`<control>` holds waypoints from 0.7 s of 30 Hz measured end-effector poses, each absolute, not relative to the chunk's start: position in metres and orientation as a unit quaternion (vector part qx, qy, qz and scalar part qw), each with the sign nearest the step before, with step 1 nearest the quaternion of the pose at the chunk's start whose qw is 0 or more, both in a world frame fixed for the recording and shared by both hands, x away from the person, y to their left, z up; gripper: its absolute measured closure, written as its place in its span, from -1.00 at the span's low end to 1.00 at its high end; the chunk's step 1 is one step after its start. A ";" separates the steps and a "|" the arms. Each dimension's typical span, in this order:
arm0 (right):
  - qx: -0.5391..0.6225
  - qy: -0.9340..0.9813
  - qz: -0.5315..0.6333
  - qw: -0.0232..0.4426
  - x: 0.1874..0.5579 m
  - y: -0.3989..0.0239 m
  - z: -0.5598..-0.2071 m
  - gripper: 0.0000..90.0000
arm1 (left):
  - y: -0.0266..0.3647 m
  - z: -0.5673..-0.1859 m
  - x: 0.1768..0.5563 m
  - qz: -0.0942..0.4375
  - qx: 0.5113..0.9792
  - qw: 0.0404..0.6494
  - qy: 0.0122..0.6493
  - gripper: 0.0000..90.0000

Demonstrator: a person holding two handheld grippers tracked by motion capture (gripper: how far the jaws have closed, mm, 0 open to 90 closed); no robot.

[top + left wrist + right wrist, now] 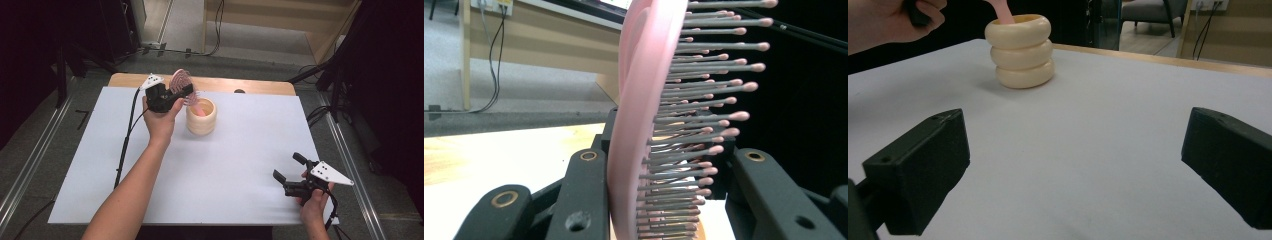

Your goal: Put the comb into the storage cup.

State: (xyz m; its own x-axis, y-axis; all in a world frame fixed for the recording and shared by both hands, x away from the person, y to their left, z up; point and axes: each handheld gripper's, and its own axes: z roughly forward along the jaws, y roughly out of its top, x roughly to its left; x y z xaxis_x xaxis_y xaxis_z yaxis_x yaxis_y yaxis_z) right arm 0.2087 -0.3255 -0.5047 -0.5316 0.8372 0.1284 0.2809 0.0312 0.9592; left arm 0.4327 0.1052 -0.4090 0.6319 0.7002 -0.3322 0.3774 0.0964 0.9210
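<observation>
One pink plastic hairbrush (pixel 644 125), oval head, rows of grey ball-tipped bristles, pinched in the left gripper (pixel 170 95) at the far left, handle end dipping into one cream holder (pixel 201 116) shaped like three stacked rings. One right gripper (pixel 292 172) near right, jaws spread, empty. One flat white tabletop (pixel 240 165), wooden far edge.

A pink hairbrush (pixel 181 85) stands handle-down in a cream ribbed holder (pixel 201 119), bristles sideways.
</observation>
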 end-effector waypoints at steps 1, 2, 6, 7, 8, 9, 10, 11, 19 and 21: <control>0.415 0.673 0.559 0.249 0.209 -0.325 -0.505 -1.00 | 0.105 -0.410 0.433 0.131 0.660 0.616 0.409 0.44; 0.414 0.673 0.560 0.249 0.209 -0.325 -0.504 -1.00 | 0.105 -0.411 0.433 0.131 0.660 0.615 0.410 0.44; 0.413 0.673 0.561 0.249 0.209 -0.325 -0.504 -1.00 | 0.105 -0.413 0.434 0.122 0.658 0.619 0.411 0.44; 0.413 0.675 0.559 0.249 0.209 -0.325 -0.504 -1.00 | 0.104 -0.413 0.433 0.121 0.660 0.618 0.410 0.44; 0.412 0.675 0.559 0.248 0.209 -0.325 -0.505 -1.00 | 0.103 -0.414 0.433 0.120 0.660 0.618 0.409 0.44; 0.413 0.675 0.559 0.248 0.209 -0.325 -0.505 -1.00 | 0.102 -0.414 0.433 0.122 0.661 0.617 0.410 0.44; 0.413 0.676 0.558 0.249 0.209 -0.325 -0.505 -1.00 | 0.101 -0.415 0.433 0.121 0.662 0.616 0.409 0.44; 0.413 0.676 0.558 0.249 0.209 -0.325 -0.504 -1.00 | 0.101 -0.416 0.433 0.120 0.662 0.616 0.409 0.44; 0.413 0.676 0.558 0.247 0.209 -0.324 -0.505 -1.00 | 0.099 -0.421 0.434 0.114 0.663 0.612 0.416 0.44; 0.413 0.676 0.557 0.248 0.210 -0.324 -0.505 -1.00 | 0.099 -0.423 0.435 0.110 0.662 0.610 0.422 0.44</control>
State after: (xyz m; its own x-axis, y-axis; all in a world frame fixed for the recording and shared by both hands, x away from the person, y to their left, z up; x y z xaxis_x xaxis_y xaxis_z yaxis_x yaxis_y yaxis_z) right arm 0.2097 -0.3245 -0.5047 -0.5357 0.8350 0.1260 0.2828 0.0368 0.9585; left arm 0.4346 0.0989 -0.4228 0.6204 0.6917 -0.3696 0.4239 0.1007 0.9001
